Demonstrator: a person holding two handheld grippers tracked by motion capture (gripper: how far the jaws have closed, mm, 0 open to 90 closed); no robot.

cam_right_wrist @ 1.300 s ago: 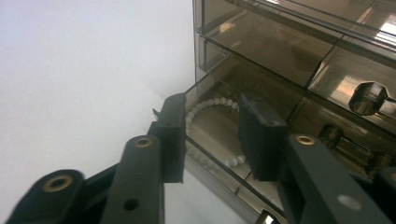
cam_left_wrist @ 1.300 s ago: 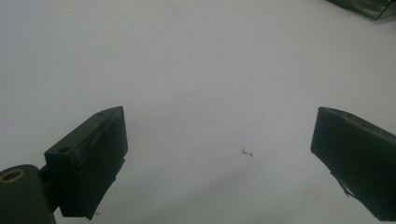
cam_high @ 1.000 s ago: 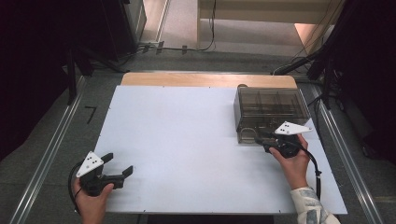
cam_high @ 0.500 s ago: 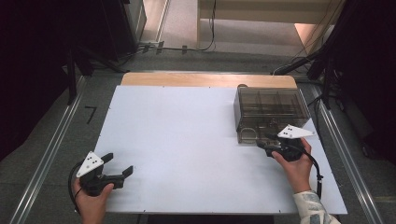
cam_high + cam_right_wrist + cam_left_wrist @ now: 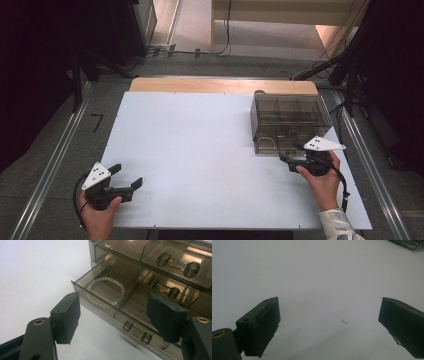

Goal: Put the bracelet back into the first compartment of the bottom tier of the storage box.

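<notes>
A smoky clear drawer box stands at the right of the white table. Its lowest drawer is slid partly out and holds a white bead bracelet in its left compartment. The drawer's clear bar handle sits low between my right gripper's jaws. My right gripper is open and holds nothing; it hovers just in front of the box. My left gripper rests open near the front left corner, over bare table.
A wooden strip runs along the table's far edge. Metal rails flank the table on both sides. Upper drawers with bar handles are closed. A tiny speck lies on the white surface.
My right gripper has drawn back slightly toward the near edge, away from the box front. The left gripper has not moved.
</notes>
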